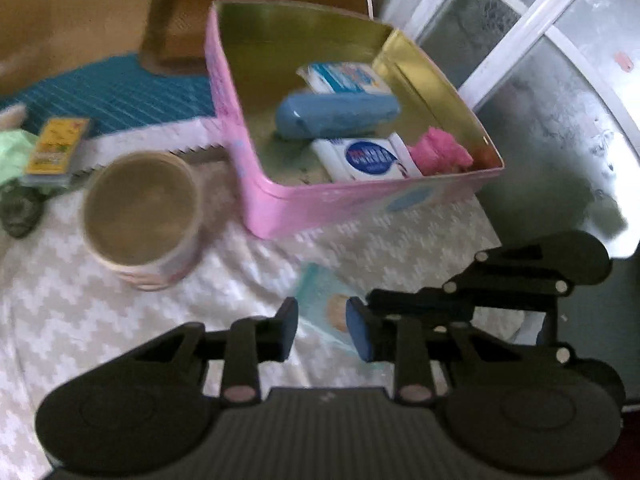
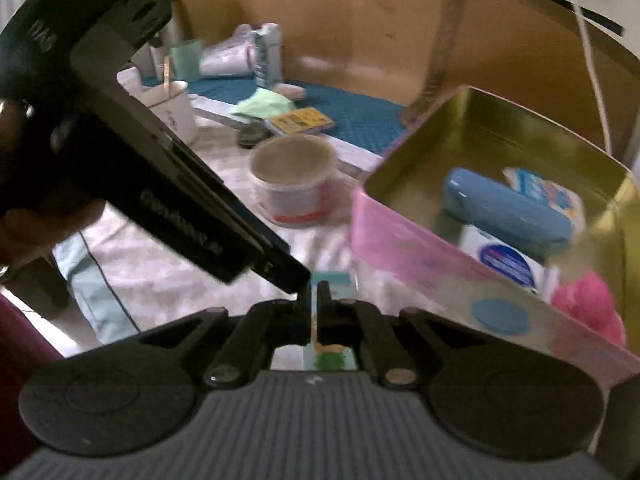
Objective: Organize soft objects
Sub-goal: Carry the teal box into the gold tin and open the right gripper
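A pink tin box [image 1: 360, 196] [image 2: 420, 248] holds a blue case [image 1: 336, 114] [image 2: 508, 208], two white-and-blue tissue packs [image 1: 368, 158] [image 1: 348, 76] and a pink fluffy item [image 1: 440, 152] [image 2: 588, 304]. A small teal tissue pack [image 1: 324, 300] [image 2: 330, 320] is just in front of the box. My right gripper [image 2: 314, 304] is shut on this pack and also shows in the left wrist view [image 1: 520, 280]. My left gripper [image 1: 322, 326] is open, its jaws either side of the pack, and it crosses the right wrist view [image 2: 160, 184].
A round paper tub [image 1: 140, 216] [image 2: 294, 180] stands left of the box on a zigzag cloth [image 1: 120, 320]. A yellow card pack [image 1: 56, 148] [image 2: 300, 122], a green cloth [image 2: 260, 104], a white cup [image 2: 172, 108] and bottles [image 2: 266, 54] lie behind. A cardboard wall [image 2: 360, 20] backs the table.
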The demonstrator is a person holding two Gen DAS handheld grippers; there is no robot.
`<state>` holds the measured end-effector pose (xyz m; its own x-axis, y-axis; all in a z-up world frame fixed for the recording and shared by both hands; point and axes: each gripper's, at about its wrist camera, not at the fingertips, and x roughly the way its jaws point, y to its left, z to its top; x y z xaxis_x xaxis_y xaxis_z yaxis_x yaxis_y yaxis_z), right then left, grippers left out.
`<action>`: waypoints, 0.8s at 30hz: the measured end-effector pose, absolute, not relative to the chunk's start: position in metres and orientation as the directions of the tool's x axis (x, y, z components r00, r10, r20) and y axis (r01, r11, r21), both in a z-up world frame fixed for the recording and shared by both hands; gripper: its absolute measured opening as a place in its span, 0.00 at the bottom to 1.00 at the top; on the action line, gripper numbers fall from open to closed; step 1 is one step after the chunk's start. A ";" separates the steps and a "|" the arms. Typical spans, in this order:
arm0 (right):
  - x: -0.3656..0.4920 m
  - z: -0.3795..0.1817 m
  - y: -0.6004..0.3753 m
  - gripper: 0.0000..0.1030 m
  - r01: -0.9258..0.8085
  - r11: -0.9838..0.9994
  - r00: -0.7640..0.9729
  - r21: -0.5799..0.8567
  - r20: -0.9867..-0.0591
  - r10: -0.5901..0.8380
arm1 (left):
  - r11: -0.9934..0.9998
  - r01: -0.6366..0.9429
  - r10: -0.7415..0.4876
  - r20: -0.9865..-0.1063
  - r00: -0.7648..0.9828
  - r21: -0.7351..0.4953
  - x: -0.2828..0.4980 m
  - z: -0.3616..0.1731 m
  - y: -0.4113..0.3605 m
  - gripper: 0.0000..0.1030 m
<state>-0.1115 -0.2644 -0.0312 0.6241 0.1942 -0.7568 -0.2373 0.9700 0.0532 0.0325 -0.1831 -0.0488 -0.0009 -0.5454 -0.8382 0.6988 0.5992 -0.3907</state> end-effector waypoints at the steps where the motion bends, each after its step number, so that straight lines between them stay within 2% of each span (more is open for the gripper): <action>1: -0.115 -0.035 -0.269 0.11 -0.229 0.972 0.611 0.050 -0.770 0.184 | 0.601 0.698 -0.537 -0.843 -0.007 -0.389 0.033 -0.051 -0.183 0.28; 3: -0.125 -0.047 -0.276 0.16 -0.222 0.975 0.592 0.022 -0.792 0.153 | 0.612 0.702 -0.516 -0.857 0.004 -0.365 0.033 -0.054 -0.181 0.34; 5: -0.134 -0.058 -0.284 0.46 -0.212 0.977 0.578 0.018 -0.804 0.140 | 0.638 0.680 -0.497 -0.868 0.004 -0.363 0.036 -0.059 -0.178 0.43; 7: -0.139 -0.067 -0.288 0.57 -0.205 0.979 0.569 0.012 -0.812 0.129 | 0.653 0.659 -0.484 -0.875 -0.017 -0.374 0.040 -0.066 -0.179 0.44; 10: -0.132 -0.079 -0.288 0.57 -0.197 0.980 0.547 0.033 -0.826 0.138 | 0.651 0.654 -0.470 -0.881 -0.050 -0.385 0.039 -0.075 -0.191 0.52; 13: -0.124 -0.085 -0.282 0.57 -0.217 0.974 0.539 0.070 -0.823 0.179 | 0.652 0.615 -0.464 -0.875 -0.139 -0.444 0.037 -0.091 -0.209 0.52; 15: -0.117 -0.092 -0.271 0.51 -0.246 0.968 0.536 0.044 -0.826 0.173 | 0.662 0.579 -0.464 -0.867 -0.183 -0.476 0.035 -0.103 -0.214 0.51; 16: -0.116 -0.093 -0.265 0.43 -0.264 0.964 0.549 0.005 -0.821 0.155 | 0.668 0.562 -0.471 -0.862 -0.188 -0.487 0.032 -0.109 -0.215 0.51; 18: -0.111 -0.090 -0.263 0.43 -0.256 0.966 0.533 0.024 -0.830 0.162 | 0.668 0.563 -0.480 -0.860 -0.172 -0.485 0.028 -0.107 -0.215 0.44; 19: -0.109 -0.087 -0.267 0.43 -0.242 0.969 0.526 0.059 -0.831 0.182 | 0.669 0.567 -0.475 -0.863 -0.171 -0.481 0.027 -0.105 -0.214 0.37; 20: -0.108 -0.082 -0.274 0.42 -0.226 0.969 0.523 0.104 -0.826 0.211 | 0.666 0.561 -0.479 -0.858 -0.183 -0.492 0.027 -0.103 -0.212 0.35; 24: -0.119 -0.046 -0.290 0.43 -0.206 0.963 0.579 0.173 -0.772 0.262 | 0.620 0.577 -0.547 -0.820 -0.169 -0.532 0.022 -0.062 -0.200 0.37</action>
